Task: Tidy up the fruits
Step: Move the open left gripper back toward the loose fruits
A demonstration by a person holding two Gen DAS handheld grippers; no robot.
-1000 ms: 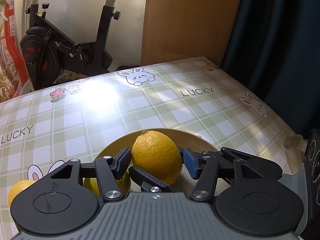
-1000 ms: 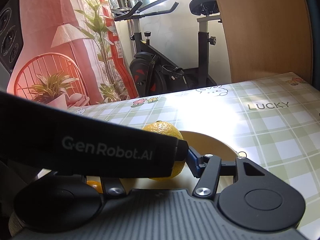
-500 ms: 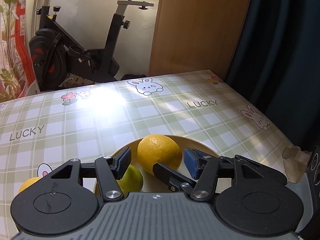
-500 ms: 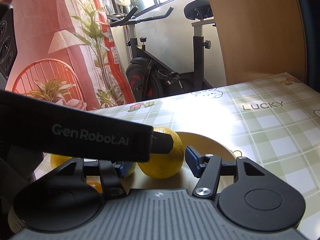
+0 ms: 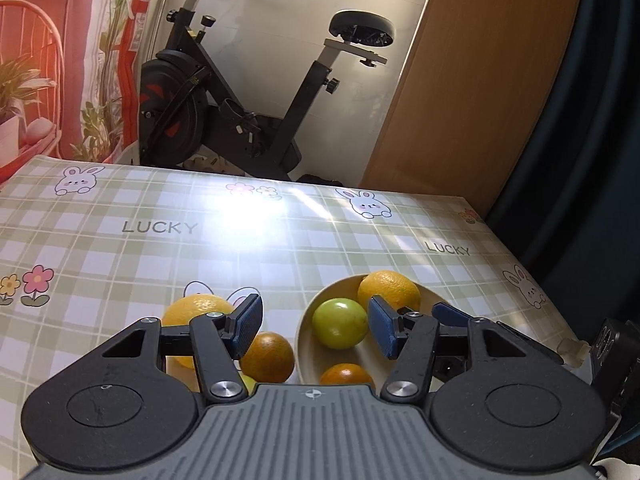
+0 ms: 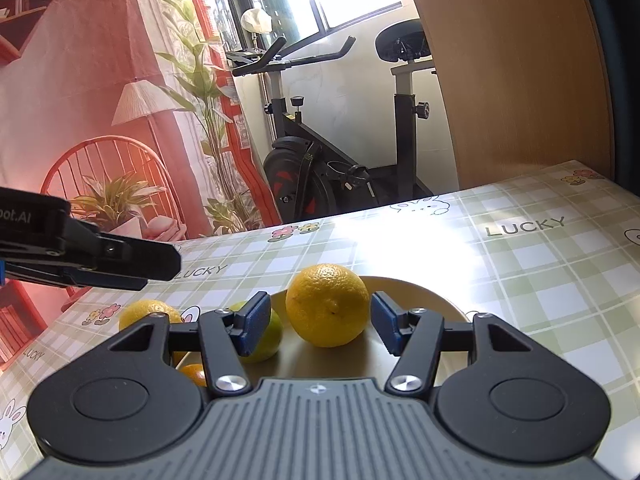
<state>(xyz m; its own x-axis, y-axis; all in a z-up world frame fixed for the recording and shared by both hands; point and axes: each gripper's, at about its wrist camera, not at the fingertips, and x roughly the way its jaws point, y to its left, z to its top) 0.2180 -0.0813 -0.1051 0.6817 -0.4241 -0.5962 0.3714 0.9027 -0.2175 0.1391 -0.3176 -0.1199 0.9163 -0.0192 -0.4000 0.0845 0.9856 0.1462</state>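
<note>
A cream bowl (image 5: 308,320) on the checked tablecloth holds a big yellow orange (image 5: 390,290), a green fruit (image 5: 340,322) and a small orange (image 5: 346,374). Left of the bowl lie a yellow orange (image 5: 192,310) and a darker orange (image 5: 268,356). My left gripper (image 5: 316,328) is open and empty above the bowl's left rim. In the right wrist view my right gripper (image 6: 318,326) is open, its pads (image 6: 256,328) either side of the yellow orange (image 6: 328,304) in the bowl (image 6: 424,292), apart from it. The green fruit (image 6: 266,340) sits behind the left pad.
The left gripper's finger (image 6: 120,260) reaches in from the left in the right wrist view. An exercise bike (image 5: 240,100) and a wooden panel (image 5: 472,80) stand behind the table. A dark curtain (image 5: 592,140) hangs at the right. The table's far edge (image 5: 280,182) is near.
My left gripper has let go of the yellow orange into the bowl, then pulled back and swung left. The right gripper stays open around that orange.
</note>
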